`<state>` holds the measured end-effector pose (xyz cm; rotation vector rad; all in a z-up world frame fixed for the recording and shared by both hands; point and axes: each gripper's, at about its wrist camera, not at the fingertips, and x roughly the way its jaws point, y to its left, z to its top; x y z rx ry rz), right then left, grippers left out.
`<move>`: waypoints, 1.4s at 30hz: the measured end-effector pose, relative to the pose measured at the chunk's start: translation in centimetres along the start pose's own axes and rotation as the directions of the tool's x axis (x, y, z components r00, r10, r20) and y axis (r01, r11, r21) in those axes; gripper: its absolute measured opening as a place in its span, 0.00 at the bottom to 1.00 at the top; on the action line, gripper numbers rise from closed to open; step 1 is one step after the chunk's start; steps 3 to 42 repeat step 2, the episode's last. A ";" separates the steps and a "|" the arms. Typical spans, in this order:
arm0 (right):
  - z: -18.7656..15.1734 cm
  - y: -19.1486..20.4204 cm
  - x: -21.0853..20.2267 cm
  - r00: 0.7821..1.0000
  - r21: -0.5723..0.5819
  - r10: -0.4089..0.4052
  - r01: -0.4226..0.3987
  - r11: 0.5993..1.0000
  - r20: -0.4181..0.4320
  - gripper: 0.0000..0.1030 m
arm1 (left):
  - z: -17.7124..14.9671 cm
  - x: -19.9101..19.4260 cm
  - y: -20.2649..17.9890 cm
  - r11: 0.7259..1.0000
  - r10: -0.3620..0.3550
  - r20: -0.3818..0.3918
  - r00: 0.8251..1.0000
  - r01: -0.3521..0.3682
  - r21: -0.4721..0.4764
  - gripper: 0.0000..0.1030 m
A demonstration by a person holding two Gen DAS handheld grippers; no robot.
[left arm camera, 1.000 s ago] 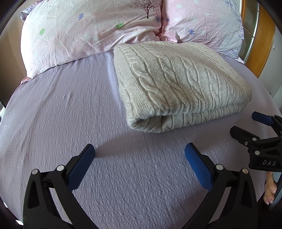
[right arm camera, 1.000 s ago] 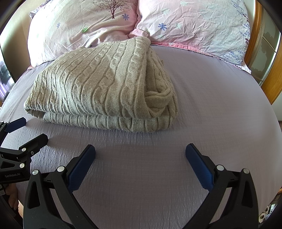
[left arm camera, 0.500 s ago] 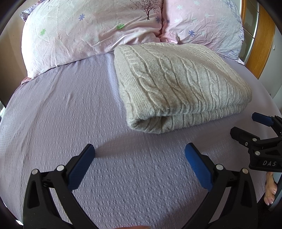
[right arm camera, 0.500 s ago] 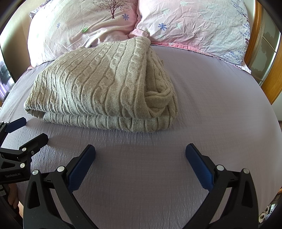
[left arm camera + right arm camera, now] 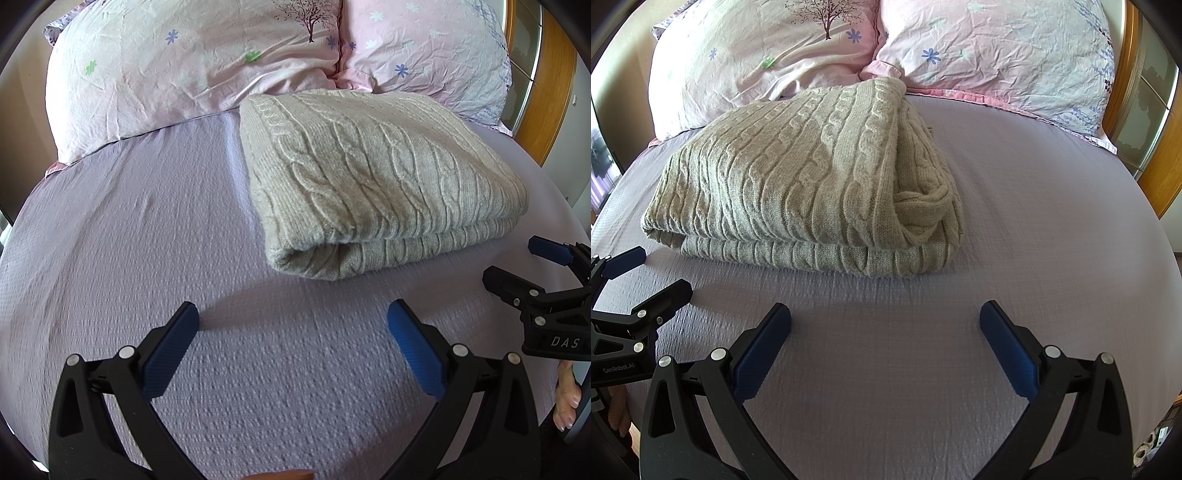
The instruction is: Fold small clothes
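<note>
A beige cable-knit sweater [image 5: 373, 177] lies folded into a thick rectangle on the lilac bed sheet [image 5: 140, 229]; it also shows in the right wrist view [image 5: 798, 181], its rolled layers showing at the right end. My left gripper [image 5: 293, 328] is open and empty, hovering over the sheet in front of the sweater's left end. My right gripper [image 5: 884, 328] is open and empty in front of the sweater's right half. Each gripper appears at the edge of the other's view, the right one [image 5: 517, 266] and the left one [image 5: 646, 273].
Two pink floral pillows [image 5: 192, 62] [image 5: 993, 55] lie against the head of the bed behind the sweater. A wooden frame with glass panels [image 5: 546, 81] stands at the right.
</note>
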<state>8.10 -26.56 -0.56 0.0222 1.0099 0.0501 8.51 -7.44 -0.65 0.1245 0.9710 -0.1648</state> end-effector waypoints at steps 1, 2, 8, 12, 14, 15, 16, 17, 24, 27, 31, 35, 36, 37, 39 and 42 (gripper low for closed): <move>0.0 0.0 0.0 1.000 0.000 0.000 0.000 1.000 0.000 0.99 | 0.0 0.0 0.0 1.000 0.000 0.000 1.000 0.000 0.000 0.98; 0.0 0.0 0.0 1.000 0.000 0.000 0.000 1.000 0.000 0.99 | 0.0 0.0 0.0 1.000 0.000 0.000 1.000 0.000 0.000 0.98; 0.0 0.0 0.0 1.000 0.000 0.000 0.000 1.000 0.000 0.99 | 0.0 0.0 0.0 1.000 0.000 0.000 1.000 0.000 0.000 0.98; 0.0 0.0 0.0 1.000 0.000 0.000 0.000 1.000 0.000 0.99 | 0.0 0.0 0.0 1.000 0.000 0.000 1.000 0.000 0.000 0.98; 0.0 0.0 0.0 1.000 0.000 0.000 0.000 1.000 0.000 0.99 | 0.0 0.0 0.0 1.000 0.000 0.000 1.000 0.000 0.000 0.98; 0.0 0.0 0.0 1.000 0.000 0.000 0.000 1.000 0.000 0.99 | 0.0 0.0 0.0 1.000 0.000 0.000 1.000 0.000 0.000 0.98; 0.0 0.0 0.0 1.000 0.000 0.000 0.000 1.000 0.000 0.99 | 0.0 0.0 0.0 1.000 0.000 0.000 1.000 0.000 0.000 0.98; 0.0 0.0 0.0 1.000 0.000 0.000 0.000 1.000 0.000 0.99 | 0.0 0.0 0.0 1.000 0.000 0.000 1.000 0.000 0.000 0.98; 0.0 0.0 0.0 1.000 0.000 0.000 0.000 1.000 0.000 0.99 | 0.0 0.0 0.0 1.000 0.000 0.000 1.000 0.000 0.000 0.98; 0.0 0.0 0.0 1.000 0.000 0.000 0.000 1.000 0.000 0.99 | 0.0 0.0 0.0 1.000 0.000 0.000 1.000 0.000 0.000 0.98; 0.0 0.0 0.0 1.000 0.000 0.000 0.000 1.000 0.000 0.99 | 0.0 0.0 0.0 1.000 0.000 0.000 1.000 0.000 0.000 0.98; 0.0 0.0 0.0 1.000 0.000 0.000 0.000 1.000 0.000 0.99 | 0.0 0.0 0.0 1.000 0.000 0.000 1.000 0.000 0.000 0.98; 0.0 0.0 0.0 1.000 0.000 0.000 0.000 1.000 0.000 0.99 | 0.0 0.0 0.0 1.000 0.000 0.000 1.000 0.000 0.000 0.98; 0.0 0.0 0.0 1.000 0.000 0.000 0.000 1.000 0.000 0.99 | 0.0 0.0 0.0 1.000 0.000 0.000 1.000 0.000 0.000 0.98; 0.0 0.0 0.0 1.000 0.000 0.000 0.000 1.000 0.000 0.99 | 0.0 0.0 0.0 1.000 0.000 0.000 1.000 0.000 0.000 0.98; 0.0 0.0 0.0 1.000 0.000 0.000 0.000 1.000 0.000 0.99 | 0.0 0.0 0.0 1.000 0.000 0.000 1.000 0.000 0.000 0.98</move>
